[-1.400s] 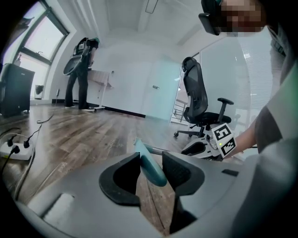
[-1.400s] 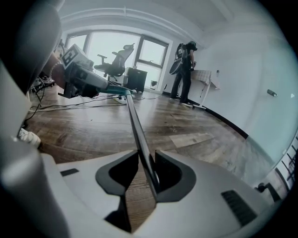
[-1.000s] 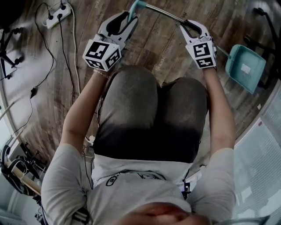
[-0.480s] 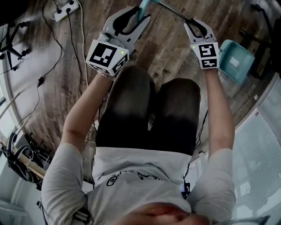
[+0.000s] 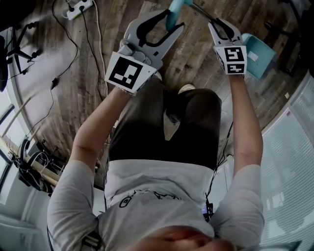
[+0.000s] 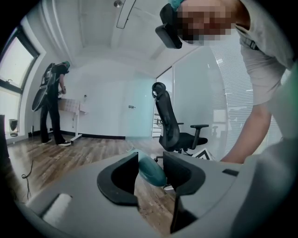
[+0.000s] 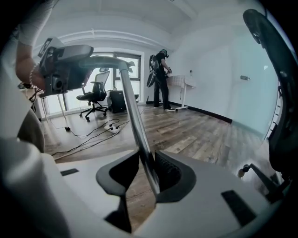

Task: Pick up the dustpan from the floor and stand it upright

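The dustpan hangs off the floor between my two grippers. Its teal pan (image 5: 258, 48) shows just right of my right gripper (image 5: 222, 25). A thin metal pole (image 5: 198, 10) runs from there to the teal handle grip (image 5: 175, 6). My left gripper (image 5: 169, 19) is shut on that grip, and its jaws have just been opening a little with the grip (image 6: 151, 170) still pressed between the pads. In the right gripper view, my right gripper (image 7: 148, 160) is shut on the pole (image 7: 132, 107), which rises steeply up and left.
A power strip (image 5: 81, 6) and black cables (image 5: 95, 44) lie on the wood floor at left. A black office chair (image 6: 174, 125) stands by a glass wall. Another person (image 6: 53, 102) stands at a far desk. Stands and gear (image 5: 24, 166) crowd the lower left.
Both grippers have risen toward the head camera with the dustpan. The teal pan has lifted and swung in close beside the right gripper.
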Action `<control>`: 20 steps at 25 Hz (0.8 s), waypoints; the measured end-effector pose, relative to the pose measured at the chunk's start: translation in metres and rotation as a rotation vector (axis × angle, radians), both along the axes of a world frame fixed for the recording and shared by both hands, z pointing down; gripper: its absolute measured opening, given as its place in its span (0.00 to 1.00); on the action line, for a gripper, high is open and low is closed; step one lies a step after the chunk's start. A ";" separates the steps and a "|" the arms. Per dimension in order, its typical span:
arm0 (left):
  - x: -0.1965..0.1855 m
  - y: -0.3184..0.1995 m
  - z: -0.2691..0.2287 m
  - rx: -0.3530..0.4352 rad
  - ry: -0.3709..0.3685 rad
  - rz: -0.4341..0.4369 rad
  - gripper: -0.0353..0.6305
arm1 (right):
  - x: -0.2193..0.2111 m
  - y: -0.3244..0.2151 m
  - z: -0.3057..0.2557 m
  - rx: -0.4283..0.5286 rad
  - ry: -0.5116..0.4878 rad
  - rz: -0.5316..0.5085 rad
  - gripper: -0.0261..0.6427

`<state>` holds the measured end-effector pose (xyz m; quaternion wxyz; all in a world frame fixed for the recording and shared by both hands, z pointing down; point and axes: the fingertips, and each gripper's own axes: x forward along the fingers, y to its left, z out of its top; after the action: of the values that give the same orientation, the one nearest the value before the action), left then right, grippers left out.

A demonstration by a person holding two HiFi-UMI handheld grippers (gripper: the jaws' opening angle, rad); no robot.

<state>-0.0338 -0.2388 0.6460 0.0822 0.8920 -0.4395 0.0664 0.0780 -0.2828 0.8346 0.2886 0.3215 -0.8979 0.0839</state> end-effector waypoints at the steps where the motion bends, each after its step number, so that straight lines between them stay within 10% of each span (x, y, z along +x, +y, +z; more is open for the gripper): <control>1: 0.004 0.002 -0.008 0.002 0.000 0.010 0.29 | 0.001 0.001 -0.006 -0.005 -0.002 0.005 0.18; 20: 0.101 0.056 -0.125 -0.054 0.014 0.243 0.29 | 0.016 0.039 -0.106 -0.111 -0.066 0.107 0.18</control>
<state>0.0672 -0.1829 0.5206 0.1007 0.9366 -0.3256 0.0817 0.0940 -0.2434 0.7286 0.2713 0.3498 -0.8824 0.1596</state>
